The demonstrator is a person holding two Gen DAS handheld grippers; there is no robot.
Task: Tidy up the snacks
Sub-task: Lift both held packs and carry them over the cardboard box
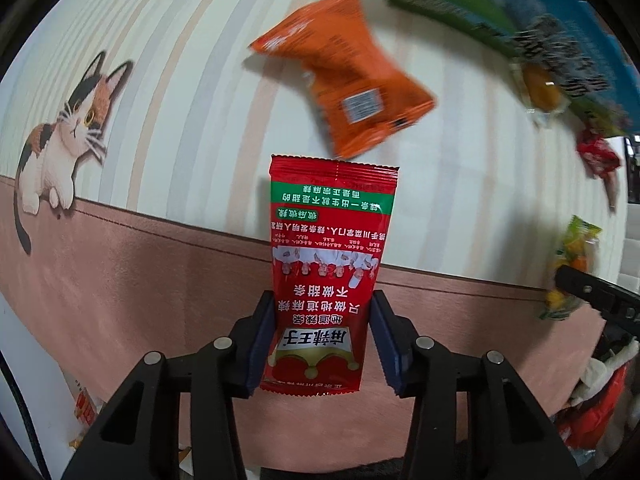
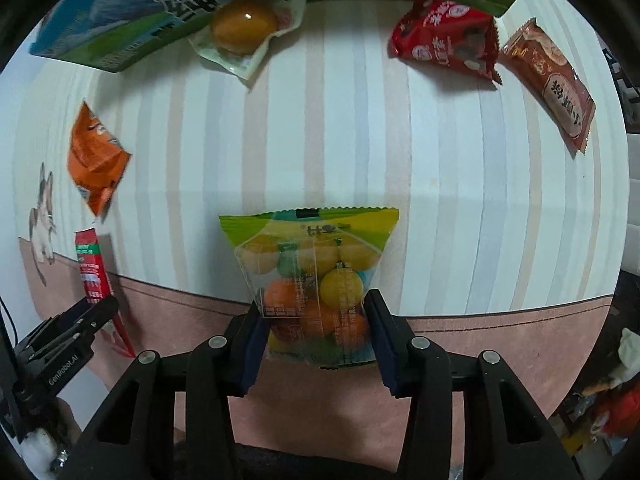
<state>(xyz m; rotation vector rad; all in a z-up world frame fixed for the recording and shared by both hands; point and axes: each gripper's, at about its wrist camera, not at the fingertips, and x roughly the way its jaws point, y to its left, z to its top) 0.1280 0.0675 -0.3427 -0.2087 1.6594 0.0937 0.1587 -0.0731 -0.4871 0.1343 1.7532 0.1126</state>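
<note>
My left gripper (image 1: 322,334) is shut on a tall red snack packet (image 1: 330,256) with white print, lifted above the tablecloth. The same red packet (image 2: 93,268) and the left gripper (image 2: 86,316) show at the left edge of the right wrist view. My right gripper (image 2: 316,334) is shut on a clear bag of coloured candy balls (image 2: 316,276) with a green top. That candy bag (image 1: 570,264) and a right finger (image 1: 592,294) appear at the right of the left wrist view.
On the striped tablecloth (image 2: 328,140) lie an orange packet (image 2: 94,160), a wrapped yellow jelly cup (image 2: 244,28), a red packet (image 2: 448,40) and a brown-red packet (image 2: 552,80). A blue-green milk carton box (image 2: 168,8) stands at the back. A cat picture (image 1: 68,132) marks the cloth's left.
</note>
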